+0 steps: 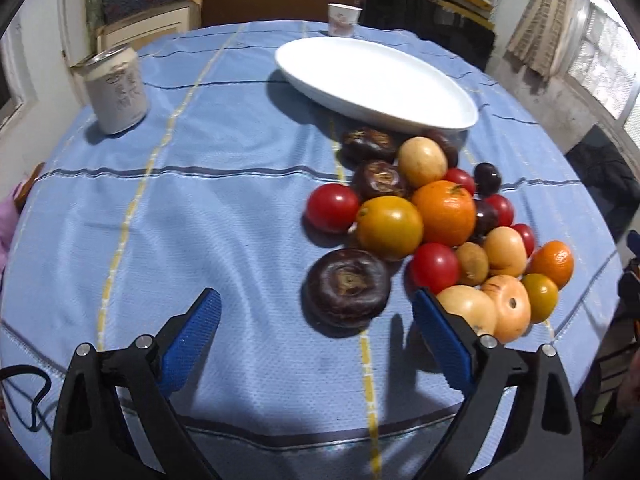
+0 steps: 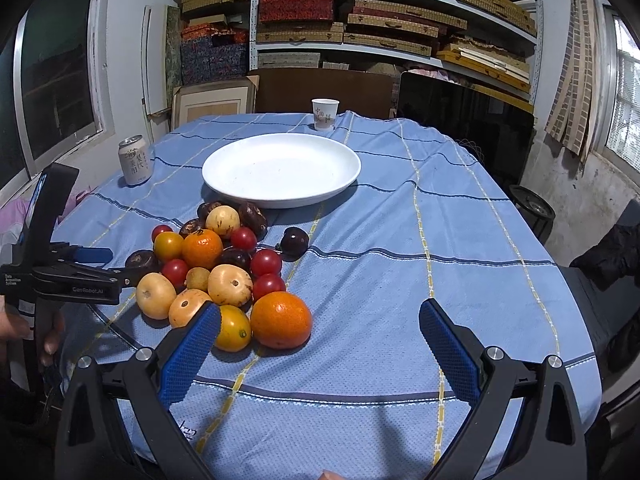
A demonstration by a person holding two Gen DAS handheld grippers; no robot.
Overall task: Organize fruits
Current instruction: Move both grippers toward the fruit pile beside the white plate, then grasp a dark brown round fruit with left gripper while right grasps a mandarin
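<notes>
Fruit (image 2: 224, 272) sits heaped just in front of the white plate (image 2: 340, 184), which holds nothing yet; all sorting remains. Left claw (image 1: 316, 312) and right claw (image 2: 320, 320) gape empty.

Bright daylight from the windows (image 2: 624, 92); fruits (image 1: 432, 220) cast soft shadows leftward on the tablecloth (image 1: 200, 208). Heavy fisheye bending, dark corners, slight softness.
</notes>
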